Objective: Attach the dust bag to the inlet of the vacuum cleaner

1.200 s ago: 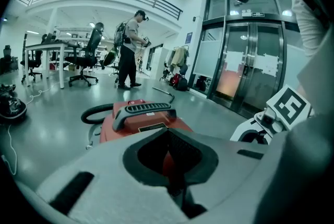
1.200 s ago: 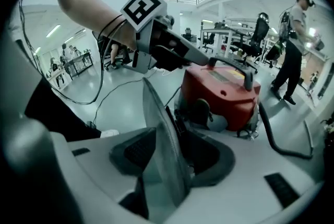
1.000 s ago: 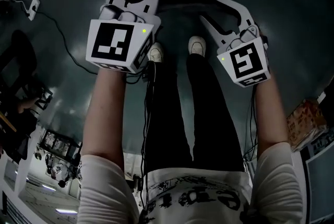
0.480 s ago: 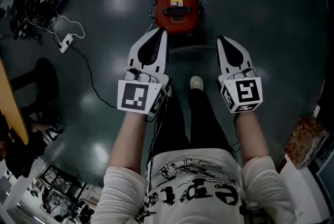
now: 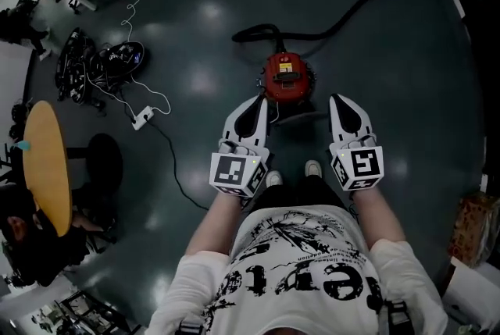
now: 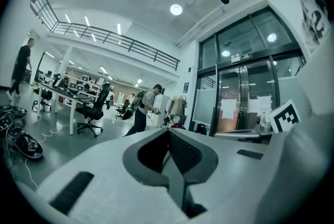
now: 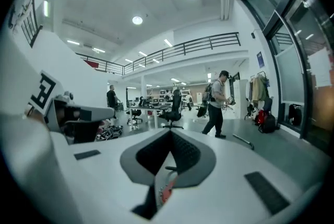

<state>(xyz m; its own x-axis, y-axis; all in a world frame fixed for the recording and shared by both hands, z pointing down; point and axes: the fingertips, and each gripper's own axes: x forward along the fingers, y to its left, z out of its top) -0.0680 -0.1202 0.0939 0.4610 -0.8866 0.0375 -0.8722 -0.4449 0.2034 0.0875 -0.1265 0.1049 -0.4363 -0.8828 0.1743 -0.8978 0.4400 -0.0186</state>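
Observation:
A red vacuum cleaner [image 5: 285,76] stands on the dark floor ahead of my feet, with its black hose [image 5: 344,13] curving away behind it. No dust bag shows in any view. My left gripper [image 5: 260,100] is held up level, left of the vacuum in the head view, with its jaws together and nothing between them [image 6: 168,131]. My right gripper [image 5: 337,98] is held level beside it, also shut and empty [image 7: 169,134]. A sliver of the red vacuum [image 7: 166,191] shows through the slit under the right jaws.
A round yellow table [image 5: 47,162] stands at the left. A white power strip [image 5: 142,118] and a heap of cables [image 5: 101,64] lie on the floor. A cardboard box [image 5: 473,228] is at the right. A person with a backpack [image 7: 216,105] walks far ahead, near desks and chairs [image 6: 94,110].
The person has stood up: both grippers rose and the vacuum now lies far below them. The right jaws, open a second ago, have shut. The left stayed shut.

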